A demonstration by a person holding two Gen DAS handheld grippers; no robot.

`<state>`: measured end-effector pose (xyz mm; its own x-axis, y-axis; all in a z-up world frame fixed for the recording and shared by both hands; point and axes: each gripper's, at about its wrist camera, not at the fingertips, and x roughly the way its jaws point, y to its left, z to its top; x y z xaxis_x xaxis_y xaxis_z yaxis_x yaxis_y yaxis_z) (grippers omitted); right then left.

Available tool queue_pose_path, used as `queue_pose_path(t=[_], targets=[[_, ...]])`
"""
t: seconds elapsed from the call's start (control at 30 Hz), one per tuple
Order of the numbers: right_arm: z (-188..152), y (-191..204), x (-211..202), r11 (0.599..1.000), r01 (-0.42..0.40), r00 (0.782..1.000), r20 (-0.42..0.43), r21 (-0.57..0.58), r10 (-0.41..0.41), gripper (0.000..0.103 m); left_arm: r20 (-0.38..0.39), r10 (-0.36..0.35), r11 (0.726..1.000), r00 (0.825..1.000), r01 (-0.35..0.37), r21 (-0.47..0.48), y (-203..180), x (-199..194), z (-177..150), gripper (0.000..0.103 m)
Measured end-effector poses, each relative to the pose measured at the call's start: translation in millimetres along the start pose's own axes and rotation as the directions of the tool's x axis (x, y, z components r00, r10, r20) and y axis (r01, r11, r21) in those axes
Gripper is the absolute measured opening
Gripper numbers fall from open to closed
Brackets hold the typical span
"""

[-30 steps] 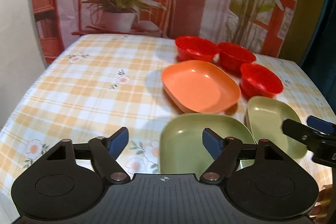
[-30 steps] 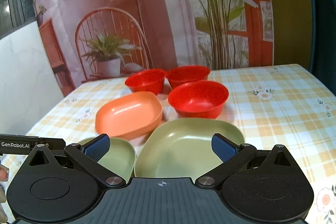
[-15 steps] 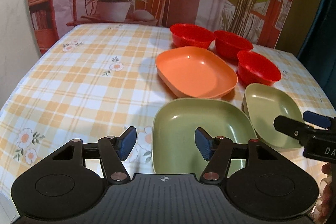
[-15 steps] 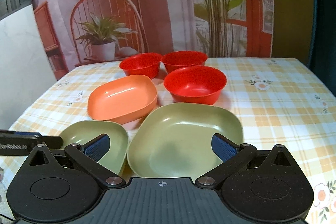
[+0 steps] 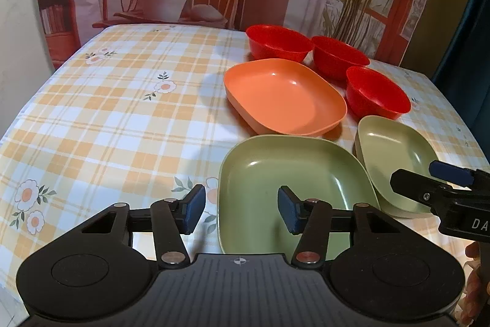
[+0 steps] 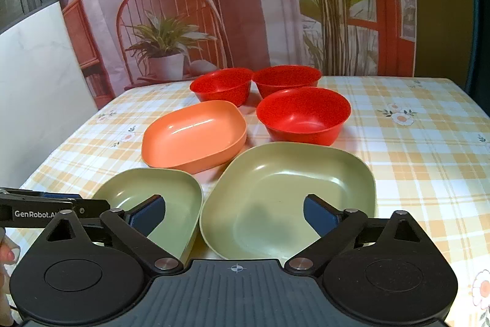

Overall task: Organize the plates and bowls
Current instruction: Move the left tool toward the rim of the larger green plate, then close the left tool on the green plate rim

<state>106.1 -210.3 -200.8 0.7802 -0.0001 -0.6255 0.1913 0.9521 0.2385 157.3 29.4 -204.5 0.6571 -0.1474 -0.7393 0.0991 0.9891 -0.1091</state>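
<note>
Three glossy red bowls point(image 6: 303, 115), three squarish plates point(image 6: 288, 198); both tongs point(image 5: 240, 212) point(image 6: 234, 215) agape, narrowing, empty.

We see our left gripper point(image 5: 241, 212) closing, nothing gripped, straddling near green plate point(image 5: 294, 189) rim, orange plate point(image 5: 283, 95), three red bowls point(image 5: 378, 92) beyond.

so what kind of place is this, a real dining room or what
Probably a staged dining setup, not a real room: a table with a checked floral tablecloth, plastic bowls and plates such as the orange plate, and behind it a printed backdrop picturing a chair and plants.
</note>
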Motion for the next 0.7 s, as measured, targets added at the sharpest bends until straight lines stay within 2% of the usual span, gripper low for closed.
queue_pose_path(t=[0.2, 0.3, 0.4, 0.53, 0.7], targets=[[8, -3, 6, 1.0, -0.022, 1.0, -0.01, 0.013, 0.022, 0.085, 0.001, -0.011, 1.0, 1.0, 0.011, -0.014, 6, 3, 2, 0.05], [6, 7, 12, 0.999, -0.035, 0.999, -0.032, -0.024, 0.034, 0.083, -0.021, -0.007, 1.0, 1.0, 0.006, -0.024, 10, 8, 0, 0.035], [2, 17, 17, 0.998, -0.05, 0.997, -0.053, -0.044, 0.047, 0.08, -0.033, 0.017, 0.999, 0.999, -0.018, -0.037, 15, 10, -1, 0.032], [2, 20, 19, 0.998, -0.045, 0.997, -0.058, -0.048, 0.042, 0.077, -0.05, 0.01, 0.998, 0.999, -0.012, -0.054, 21, 12, -5, 0.021], [1, 21, 17, 0.997, -0.044, 0.998, -0.057, -0.058, 0.041, 0.073, -0.061, -0.008, 0.996, 0.998, 0.002, -0.085, 26, 15, -7, 0.02]])
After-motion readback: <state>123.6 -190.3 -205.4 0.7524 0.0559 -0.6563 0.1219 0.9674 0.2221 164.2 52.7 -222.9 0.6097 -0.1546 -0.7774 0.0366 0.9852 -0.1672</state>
